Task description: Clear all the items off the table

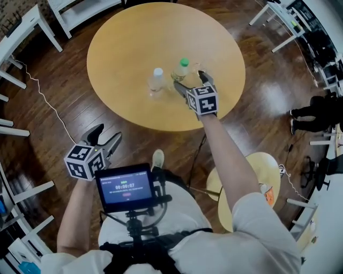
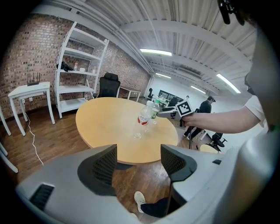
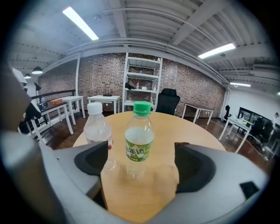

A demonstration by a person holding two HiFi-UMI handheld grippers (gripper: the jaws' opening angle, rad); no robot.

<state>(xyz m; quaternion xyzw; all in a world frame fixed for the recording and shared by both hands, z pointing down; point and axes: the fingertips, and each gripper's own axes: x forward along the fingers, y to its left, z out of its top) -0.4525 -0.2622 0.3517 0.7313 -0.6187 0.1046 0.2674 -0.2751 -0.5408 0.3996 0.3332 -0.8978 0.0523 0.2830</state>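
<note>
Two clear plastic bottles stand upright on the round wooden table (image 1: 128, 43). One has a green cap and a green label (image 1: 181, 68) (image 3: 139, 138); the other has a white cap and a red-marked label (image 1: 156, 79) (image 3: 98, 129) and stands just to its left. My right gripper (image 1: 190, 79) (image 3: 140, 164) is over the table's near right part, open, with the green-capped bottle straight ahead of the gap and untouched. My left gripper (image 1: 105, 136) (image 2: 138, 164) hangs open and holds nothing, above the floor short of the table.
A small round stool (image 1: 262, 166) stands at my right. White desks and shelves (image 1: 80, 10) ring the room, and a cable (image 1: 45, 99) trails over the wood floor at left. A person (image 1: 316, 109) sits far right. A screen (image 1: 126, 187) is mounted at my chest.
</note>
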